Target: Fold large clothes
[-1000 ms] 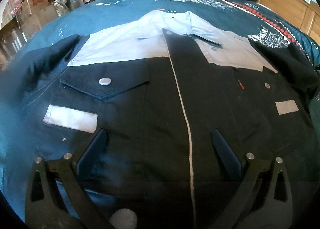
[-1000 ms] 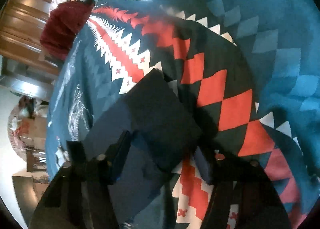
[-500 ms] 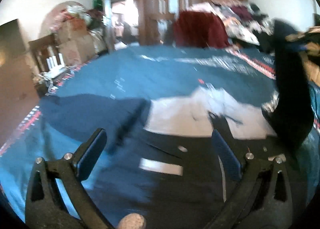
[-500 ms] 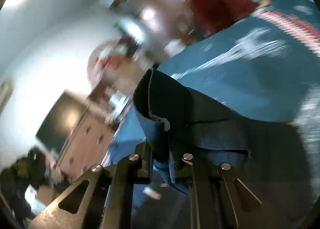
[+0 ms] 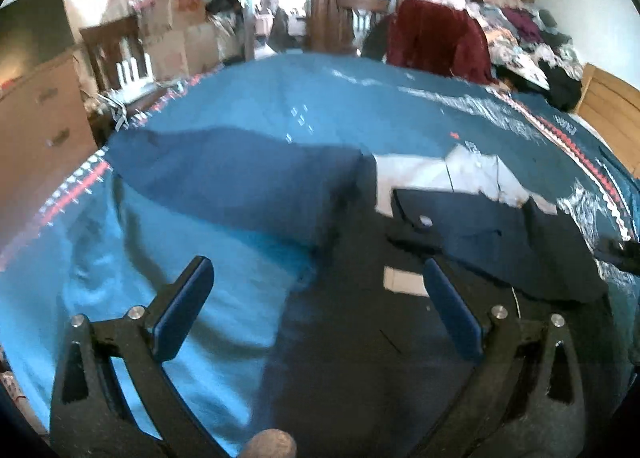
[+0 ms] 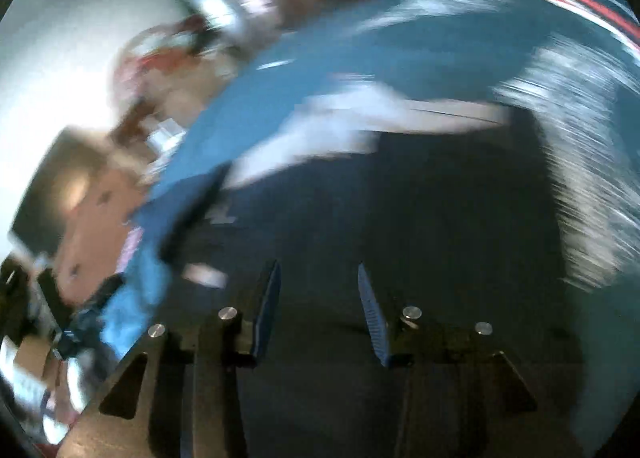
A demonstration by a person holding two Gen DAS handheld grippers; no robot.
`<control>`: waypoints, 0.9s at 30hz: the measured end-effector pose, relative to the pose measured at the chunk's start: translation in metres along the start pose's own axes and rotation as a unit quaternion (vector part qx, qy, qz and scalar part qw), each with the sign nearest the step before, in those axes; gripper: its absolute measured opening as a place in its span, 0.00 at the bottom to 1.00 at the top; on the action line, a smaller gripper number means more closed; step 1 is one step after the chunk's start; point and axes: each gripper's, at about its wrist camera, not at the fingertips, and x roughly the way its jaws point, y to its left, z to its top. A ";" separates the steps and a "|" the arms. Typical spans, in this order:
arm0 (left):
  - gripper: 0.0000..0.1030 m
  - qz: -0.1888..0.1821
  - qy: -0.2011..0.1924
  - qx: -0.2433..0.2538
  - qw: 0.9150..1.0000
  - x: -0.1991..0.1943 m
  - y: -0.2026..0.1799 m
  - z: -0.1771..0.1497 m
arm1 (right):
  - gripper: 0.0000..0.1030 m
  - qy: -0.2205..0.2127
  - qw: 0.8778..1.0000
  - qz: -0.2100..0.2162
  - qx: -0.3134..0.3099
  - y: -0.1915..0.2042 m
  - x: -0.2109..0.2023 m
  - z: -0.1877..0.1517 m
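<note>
Left tool: jaws wide apart, nothing between the blue pads. It hangs above the near edge of the jacket, roughly over the line where dark fabric meets the bedspread.

Right tool: jaws parted with a clear gap, empty. It sits over the dark body of the jacket. That view is heavily motion-blurred, so fine detail is unreadable.

Jacket: dark navy work jacket with a pale blue yoke and collar, lying front-up on the bed. One sleeve stretches flat to the left across the bedspread. The other sleeve lies folded in over the chest, crossing it diagonally on the right side. A chest pocket with a round snap shows just left of that fold. A pale rectangular patch sits below the pocket, near the left tool's right pad.

Bedspread: teal with a red and white zigzag border running along the right.

Background: dark red garment draped at the far edge of the bed, a clothes pile to its right, cardboard boxes and a wooden dresser on the left.
</note>
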 end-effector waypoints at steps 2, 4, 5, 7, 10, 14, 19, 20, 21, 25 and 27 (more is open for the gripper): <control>1.00 -0.012 0.015 0.004 1.000 0.008 -0.007 -0.006 | 0.46 -0.003 0.999 -0.036 0.041 -0.055 -0.013 -0.007; 1.00 -0.025 0.026 -0.014 0.999 0.018 -0.004 -0.006 | 0.39 0.007 0.996 -0.068 0.061 -0.094 -0.015 -0.013; 1.00 -0.028 0.030 -0.023 0.999 0.019 0.003 -0.009 | 0.30 0.021 0.994 -0.076 0.076 -0.109 -0.014 -0.014; 1.00 -0.026 0.035 -0.038 0.998 0.022 0.019 -0.007 | 0.35 0.023 0.994 -0.076 0.069 -0.110 -0.020 -0.017; 0.99 0.004 0.013 -0.090 0.996 0.009 0.084 0.004 | 0.57 0.006 0.997 -0.075 0.033 -0.088 -0.038 -0.019; 0.99 0.029 -0.013 -0.194 0.981 -0.002 0.202 0.020 | 0.62 -0.003 0.998 -0.053 0.037 -0.056 -0.055 -0.021; 0.98 0.031 0.005 -0.251 0.967 0.038 0.305 0.052 | 0.63 0.006 0.999 -0.037 0.033 0.002 -0.030 -0.016; 0.97 0.022 0.009 -0.260 0.965 0.047 0.314 0.056 | 0.63 0.010 0.999 -0.034 0.028 0.009 -0.026 -0.017; 0.94 0.010 0.017 -0.274 0.961 0.064 0.328 0.063 | 0.63 0.016 0.999 -0.031 0.022 0.017 -0.018 -0.017; 0.74 0.027 0.060 -0.254 0.965 0.120 0.340 0.084 | 0.63 0.034 0.999 -0.023 0.004 0.043 0.006 -0.017; 0.64 0.053 0.078 -0.256 0.962 0.143 0.349 0.088 | 0.63 0.040 0.999 -0.022 -0.002 0.051 0.015 -0.017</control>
